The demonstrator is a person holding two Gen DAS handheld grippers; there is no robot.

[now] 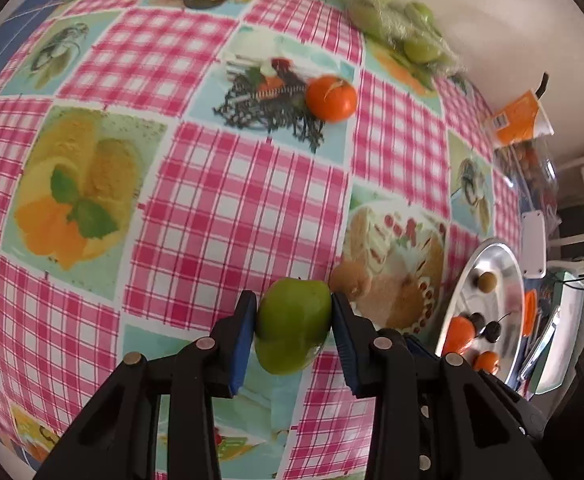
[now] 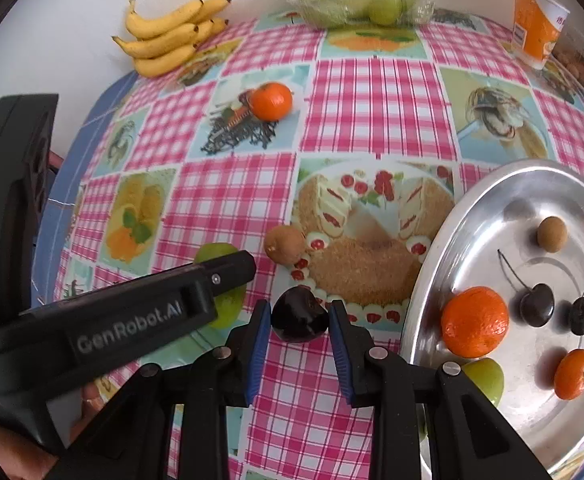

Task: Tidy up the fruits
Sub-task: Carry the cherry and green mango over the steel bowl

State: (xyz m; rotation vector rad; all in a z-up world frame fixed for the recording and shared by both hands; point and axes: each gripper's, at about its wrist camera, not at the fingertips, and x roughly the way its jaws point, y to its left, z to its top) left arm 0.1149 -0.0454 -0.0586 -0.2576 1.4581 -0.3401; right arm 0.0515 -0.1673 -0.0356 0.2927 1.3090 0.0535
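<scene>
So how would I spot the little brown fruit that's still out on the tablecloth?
Find the big silver tray on the checked tablecloth. Just left of its rim, at the edge of the printed cake picture, sits the small brown fruit. It is round, tan and dull, unlike the shiny dark cherry nearby.

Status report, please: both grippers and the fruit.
Left gripper shut on green fruit. Right gripper shut on dark cherry. Metal tray right, path clear.
</scene>
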